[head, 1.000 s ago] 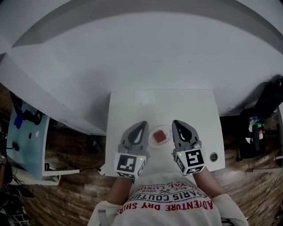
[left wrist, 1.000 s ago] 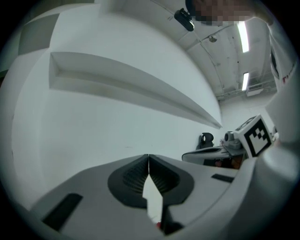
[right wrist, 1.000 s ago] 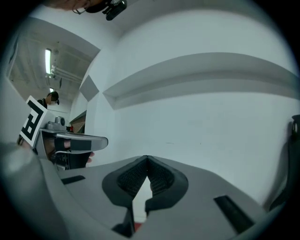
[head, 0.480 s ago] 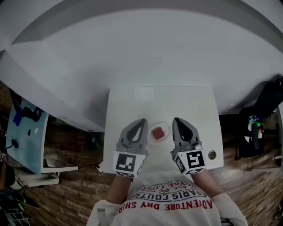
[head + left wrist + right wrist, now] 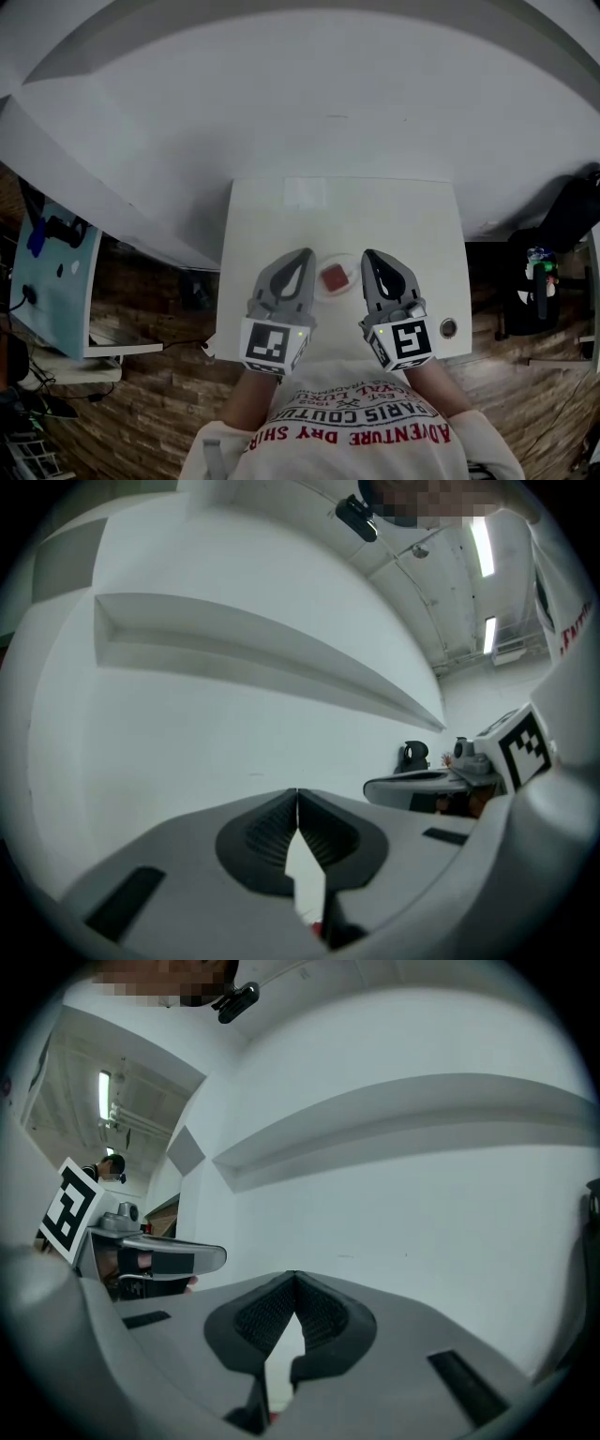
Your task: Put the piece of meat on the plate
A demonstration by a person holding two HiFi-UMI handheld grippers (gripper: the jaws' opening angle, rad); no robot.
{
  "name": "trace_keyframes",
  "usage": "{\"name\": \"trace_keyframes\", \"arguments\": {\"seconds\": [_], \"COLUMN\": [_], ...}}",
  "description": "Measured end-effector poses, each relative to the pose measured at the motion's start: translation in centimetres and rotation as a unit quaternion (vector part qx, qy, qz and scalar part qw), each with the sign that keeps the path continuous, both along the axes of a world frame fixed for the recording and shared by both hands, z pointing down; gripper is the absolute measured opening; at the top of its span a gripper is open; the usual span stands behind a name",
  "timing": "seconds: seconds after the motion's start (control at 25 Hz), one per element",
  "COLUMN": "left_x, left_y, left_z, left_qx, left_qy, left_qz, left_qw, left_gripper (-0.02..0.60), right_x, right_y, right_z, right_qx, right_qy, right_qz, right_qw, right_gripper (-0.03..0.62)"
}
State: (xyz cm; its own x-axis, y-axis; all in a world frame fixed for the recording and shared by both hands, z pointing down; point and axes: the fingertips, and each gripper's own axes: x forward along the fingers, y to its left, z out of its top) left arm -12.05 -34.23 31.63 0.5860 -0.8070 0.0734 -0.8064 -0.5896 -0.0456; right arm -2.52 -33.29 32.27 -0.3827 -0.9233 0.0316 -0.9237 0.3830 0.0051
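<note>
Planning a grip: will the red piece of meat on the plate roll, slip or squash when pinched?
The piece of meat looks like a small, flat-sided chunk lying on the plate, so it probably won't roll. Being small against the plate, it is likely light. Whether it is soft or slippery cannot be told from this view; pinch gently.

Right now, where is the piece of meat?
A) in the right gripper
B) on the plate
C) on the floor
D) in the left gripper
B: the head view shows the piece of meat lying on the plate, with the left gripper and right gripper shut and empty beside it.
</note>
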Motion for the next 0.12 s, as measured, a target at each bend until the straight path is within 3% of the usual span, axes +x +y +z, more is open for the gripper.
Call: {"name": "trace_keyframes", "arguments": {"seconds": [0.12], "left_x": [0.20], "left_y": [-0.08], "left_z": [0.08], "left_qx": [0.004], "left_qy": [0.001], "left_qz": [0.002], "left_qw": [1.0000], "left_gripper": [0.008], "right_x": [0.06], "right_y": [-0.02], "right_z": [0.35], "right_qx": [-0.005], "right_qy": [0.006], "right_qz": [0.001], "right_qw": [1.000], "right_gripper": [0.012]}}
